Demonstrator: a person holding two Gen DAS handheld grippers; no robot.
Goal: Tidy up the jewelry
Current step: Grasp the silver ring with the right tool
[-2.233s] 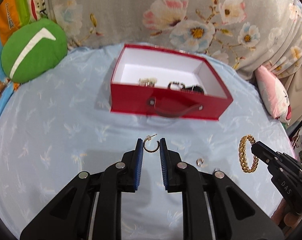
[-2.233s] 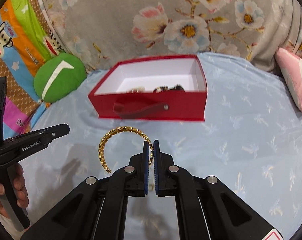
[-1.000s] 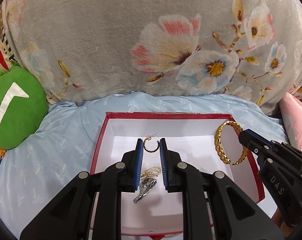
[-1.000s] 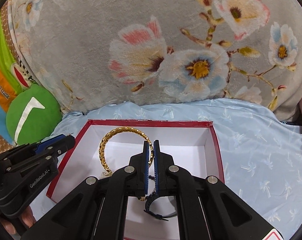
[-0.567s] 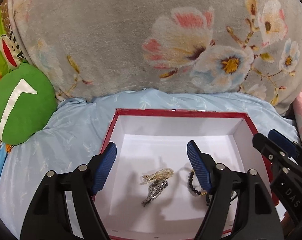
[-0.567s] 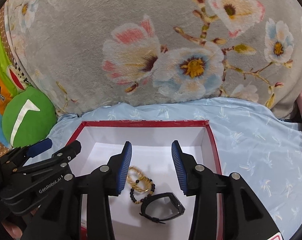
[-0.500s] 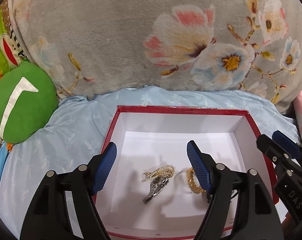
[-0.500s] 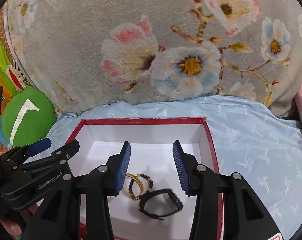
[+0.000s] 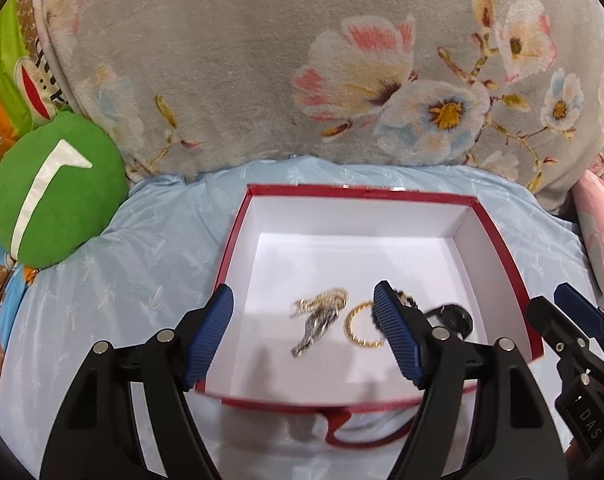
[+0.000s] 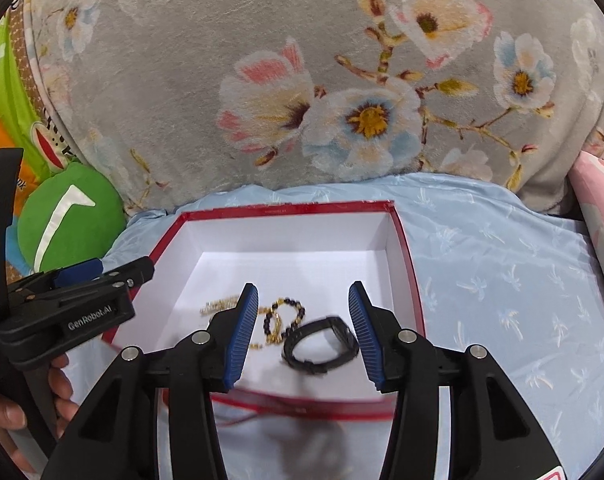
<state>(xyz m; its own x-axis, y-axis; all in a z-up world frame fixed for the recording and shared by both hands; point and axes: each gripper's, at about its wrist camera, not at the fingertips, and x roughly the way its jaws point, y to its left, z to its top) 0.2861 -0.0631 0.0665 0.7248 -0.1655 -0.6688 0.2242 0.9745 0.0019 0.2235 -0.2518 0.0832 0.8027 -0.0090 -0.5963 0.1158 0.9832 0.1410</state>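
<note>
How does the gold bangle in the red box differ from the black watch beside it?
The gold chain-link bangle is a thin, shiny open hoop; the black wristwatch is a thicker, matte closed band. The bangle lies nearer the box's middle, the watch nearer its right wall. Both rest loose on the white floor of the red cardboard box, held by neither tool.

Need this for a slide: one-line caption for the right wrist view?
Right tool open above red box holding black watch, beaded bracelet.

The left gripper [image 9: 302,336] hangs with its blue-padded jaws spread wide and nothing between them. The right gripper [image 10: 304,330] sits just to its right, jaws likewise parted and empty. A bare hand [image 10: 9,412] grips the left gripper's handle at the near left.
</note>
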